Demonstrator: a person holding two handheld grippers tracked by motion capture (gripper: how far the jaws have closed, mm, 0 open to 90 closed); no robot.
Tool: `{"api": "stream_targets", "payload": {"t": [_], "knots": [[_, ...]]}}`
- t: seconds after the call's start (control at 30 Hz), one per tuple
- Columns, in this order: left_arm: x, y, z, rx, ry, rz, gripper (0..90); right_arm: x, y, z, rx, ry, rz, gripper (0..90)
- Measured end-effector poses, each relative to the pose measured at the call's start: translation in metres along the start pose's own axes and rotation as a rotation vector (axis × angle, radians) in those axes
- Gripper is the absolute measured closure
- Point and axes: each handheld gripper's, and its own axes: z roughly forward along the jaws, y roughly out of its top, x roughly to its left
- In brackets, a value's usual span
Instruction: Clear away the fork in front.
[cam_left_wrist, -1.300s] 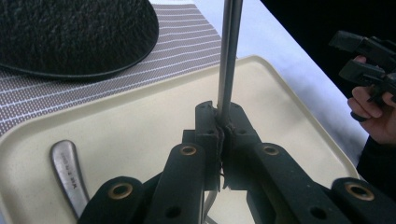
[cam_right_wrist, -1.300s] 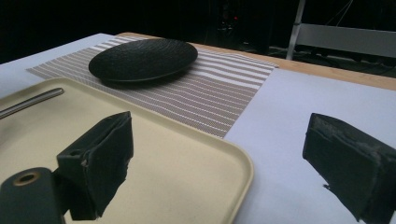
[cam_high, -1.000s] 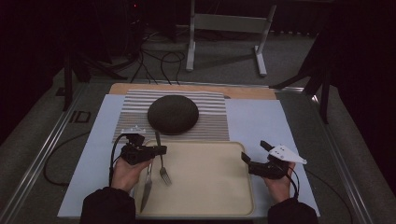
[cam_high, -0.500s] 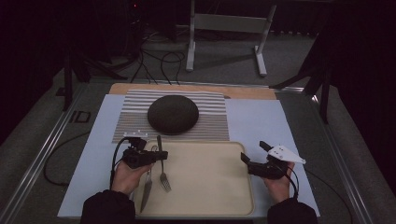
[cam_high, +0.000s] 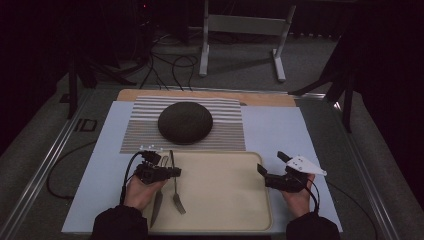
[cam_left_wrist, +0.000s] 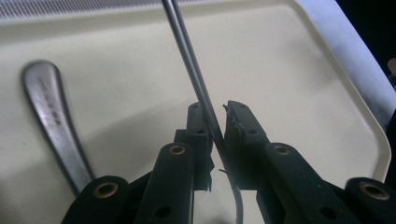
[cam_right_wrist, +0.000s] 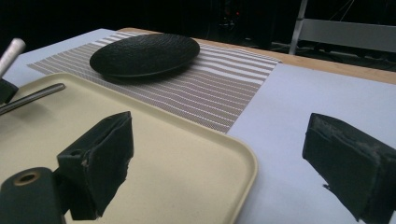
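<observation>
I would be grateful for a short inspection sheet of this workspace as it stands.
Surface: blue mat on a table, with a wooden edge at the far side.
Job's things: fork and knife at the left side of the beige tray.
Clutter: dark plate on a striped placemat.
Grippers: left claw has just been opening, with the fork handle between its jaws and a gap at one pad. Right claw is open and empty at the tray's right rim.
Cables: one cable loops left of the mat; more lie on the floor behind.
Surroundings: metal stand, dark room.
</observation>
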Motion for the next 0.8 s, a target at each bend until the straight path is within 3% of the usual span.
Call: {"api": "stream_targets", "payload": {"t": [0.57, 0.67, 0.7, 0.8], "knots": [[0.012, -0.009, 0.009, 0.024, 0.019, -0.078, 77.4, 0.001, 0.0, 0.001, 0.005, 0.011, -0.004, 10.1], [0.013, -0.009, 0.009, 0.017, 0.038, -0.09, 59.7, 0.001, 0.0, 0.001, 0.005, 0.013, -0.005, 10.1], [0.014, -0.01, 0.008, 0.0, 0.049, -0.093, 59.7, 0.001, 0.0, 0.001, 0.005, 0.013, -0.005, 10.1], [0.012, -0.009, 0.004, -0.021, 0.064, -0.084, 40.7, 0.001, 0.0, 0.001, 0.004, 0.013, -0.004, 10.1]]}}
